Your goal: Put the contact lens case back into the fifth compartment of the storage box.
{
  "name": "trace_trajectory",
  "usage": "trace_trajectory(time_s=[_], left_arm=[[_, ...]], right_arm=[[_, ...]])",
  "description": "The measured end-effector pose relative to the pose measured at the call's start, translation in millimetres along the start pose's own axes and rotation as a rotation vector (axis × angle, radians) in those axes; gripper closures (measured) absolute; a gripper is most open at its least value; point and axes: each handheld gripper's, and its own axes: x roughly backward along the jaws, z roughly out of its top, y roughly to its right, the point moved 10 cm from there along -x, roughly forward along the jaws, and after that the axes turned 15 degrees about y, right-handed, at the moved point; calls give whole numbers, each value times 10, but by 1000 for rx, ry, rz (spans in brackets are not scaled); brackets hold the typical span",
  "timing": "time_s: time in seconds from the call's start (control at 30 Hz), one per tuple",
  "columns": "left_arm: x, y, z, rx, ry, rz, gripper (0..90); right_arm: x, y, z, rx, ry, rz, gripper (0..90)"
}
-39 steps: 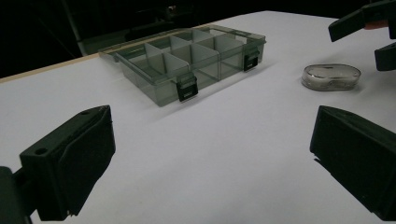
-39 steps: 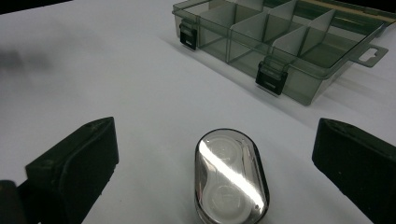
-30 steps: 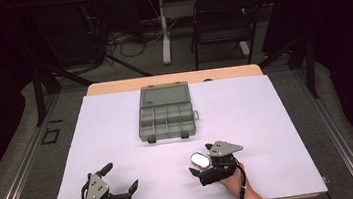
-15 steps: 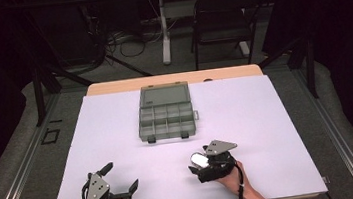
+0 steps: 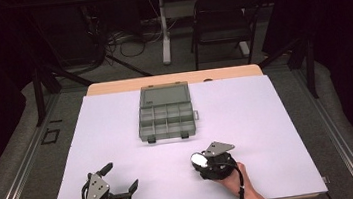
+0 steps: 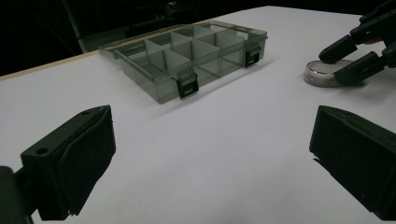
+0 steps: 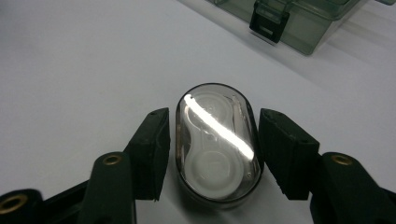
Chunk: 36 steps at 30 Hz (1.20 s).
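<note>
The right hand-held gripper (image 5: 197, 160) rests low on the white desk (image 5: 267, 119), near its front edge, with its two black jaws set either side of a small oval clear plastic case (image 7: 216, 144). In the right gripper view the jaws stand just beside the case's long sides, the left one with a thin gap and the right one at or nearly at the rim; whether they press on it cannot be told, so the grip is not certain. The case lies flat on the desk, its clear lid catching a bright streak of light over two rounded white forms inside. No lettering or brand can be read on it.

The left hand-held gripper (image 5: 122, 177) sits well apart, at the front left of the desk, its jaws spread wide with nothing between them. In the left gripper view the oval case (image 6: 326, 73) shows far right between the other gripper's jaws.

Farther back, near the middle of the desk, lies a smoky grey compartment box (image 5: 166, 113) with its lid folded open behind it and two dark latches (image 6: 187, 86) on its front wall. Its dividers make a grid of small cells. A pale label sits in a corner of the lid, too small to read.
</note>
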Motion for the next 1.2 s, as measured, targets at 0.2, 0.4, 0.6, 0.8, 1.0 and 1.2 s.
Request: trace_trajectory(time_s=[0.2, 0.4, 0.6, 0.8, 1.0, 1.2], left_arm=[[1, -2, -8, 0, -4, 0, 4], [9, 6, -5, -2, -4, -3, 6], [9, 2, -3, 0, -3, -2, 9], [10, -6, 1, 0, -2, 1, 10], [13, -5, 5, -1, -1, 2, 12], [9, -1, 3, -1, -2, 1, 13]], right_arm=[[6, 11, -48, -6, -26, -2, 483], [8, 13, -55, -7, -23, 8, 492], [18, 12, -32, -6, -14, 9, 493], [66, 32, 45, -4, 12, 5, 493], [94, 45, 93, -1, 28, 1, 493], [115, 33, 130, 11, 38, 6, 493]])
